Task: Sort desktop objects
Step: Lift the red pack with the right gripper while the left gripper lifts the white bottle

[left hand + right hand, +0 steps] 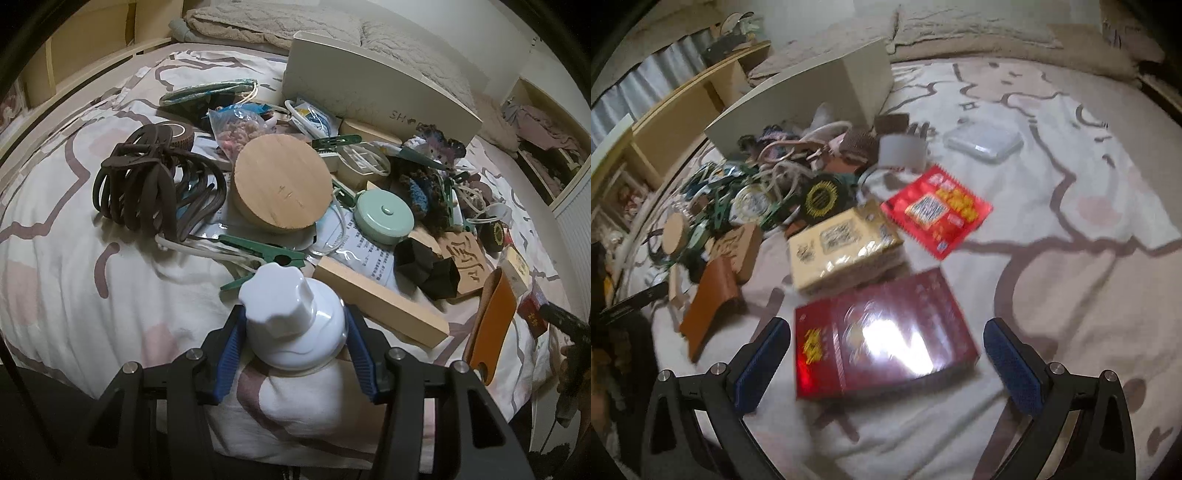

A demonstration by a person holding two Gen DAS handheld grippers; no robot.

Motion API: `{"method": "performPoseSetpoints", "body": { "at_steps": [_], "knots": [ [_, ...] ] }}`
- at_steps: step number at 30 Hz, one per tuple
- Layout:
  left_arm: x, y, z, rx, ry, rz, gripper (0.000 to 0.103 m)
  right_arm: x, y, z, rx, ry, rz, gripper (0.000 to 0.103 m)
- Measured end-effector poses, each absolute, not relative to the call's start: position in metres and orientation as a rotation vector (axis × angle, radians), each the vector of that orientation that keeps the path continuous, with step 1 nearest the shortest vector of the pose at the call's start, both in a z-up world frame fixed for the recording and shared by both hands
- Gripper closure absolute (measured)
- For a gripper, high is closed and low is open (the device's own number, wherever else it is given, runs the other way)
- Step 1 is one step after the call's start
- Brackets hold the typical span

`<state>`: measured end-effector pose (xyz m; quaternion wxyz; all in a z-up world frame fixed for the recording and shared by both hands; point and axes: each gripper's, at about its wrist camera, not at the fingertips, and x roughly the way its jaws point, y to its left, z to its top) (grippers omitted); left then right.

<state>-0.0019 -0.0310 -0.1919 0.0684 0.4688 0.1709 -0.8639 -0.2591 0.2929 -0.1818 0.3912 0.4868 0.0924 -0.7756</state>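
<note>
**White bottle gripped; red box between open pads**

The left gripper (293, 341) clamps a white bottle (295, 332) by its shoulder. The long axis runs away from the camera, scalloped cap foremost, above the quilt (74, 280). The right gripper (886, 365) stands wide, straddling a glossy red box (882, 332) lying flat, untouched.

White plastic bottle (291, 325), mint-green round tape measure (384, 218) at 1 o'clock, brown claw hair clip (147, 188) at 10; pink-line-patterned white bedsheet (74, 258).

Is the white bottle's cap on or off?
On. The white bottle still wears its knobbly white cap, and the left claw squeezes the bottle just below it.
</note>
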Motion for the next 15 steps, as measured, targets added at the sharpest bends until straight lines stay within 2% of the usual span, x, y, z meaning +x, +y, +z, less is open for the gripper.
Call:
{"method": "performPoseSetpoints", "body": {
  "at_steps": [15],
  "knots": [
    [0.005, -0.023, -0.175, 1.317, 0.484, -2.661, 0.053, -0.242, 0.279, -0.177, 1.172, 0.360, -1.969, 0.000]
  ]
}}
